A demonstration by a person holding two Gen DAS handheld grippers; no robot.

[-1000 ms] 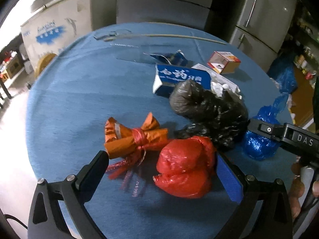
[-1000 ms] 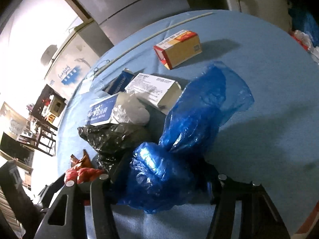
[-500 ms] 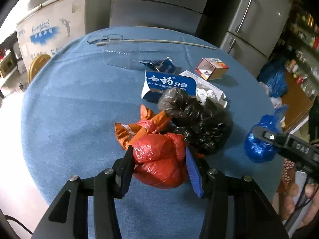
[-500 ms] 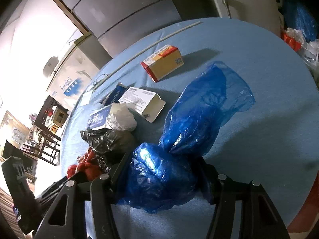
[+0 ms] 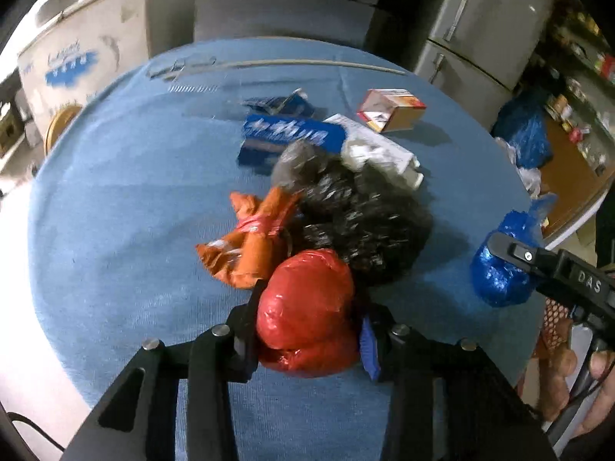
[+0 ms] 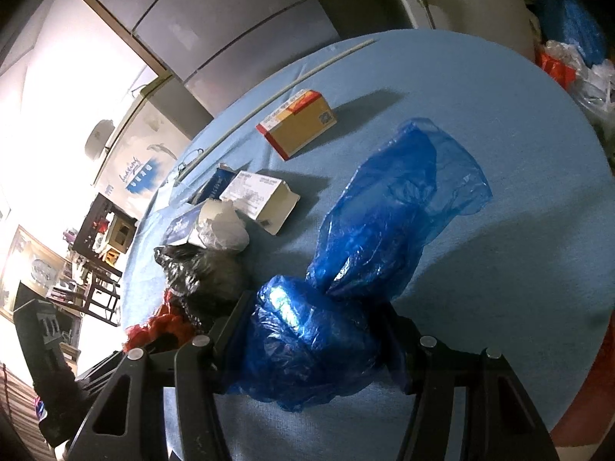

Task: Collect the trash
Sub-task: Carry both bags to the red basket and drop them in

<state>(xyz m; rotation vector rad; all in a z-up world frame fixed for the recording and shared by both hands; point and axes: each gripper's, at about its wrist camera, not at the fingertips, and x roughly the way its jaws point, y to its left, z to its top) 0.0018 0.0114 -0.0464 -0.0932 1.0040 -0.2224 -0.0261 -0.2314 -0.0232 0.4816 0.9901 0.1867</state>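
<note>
Left hand-held gripper (image 5: pixel 307 330) angled down, clamping red bag (image 5: pixel 307 307)

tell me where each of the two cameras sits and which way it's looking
Left wrist: rides the left gripper, looking down along its fingers, just closed on the red bag; a hand shows at the right edge.
Right wrist: rides the right gripper, looking down across the blue table, jaws clamped on the blue bag; no hand shows.
Shared: black bag, orange-and-red carton, white box; each view catches the other gripper.
</note>
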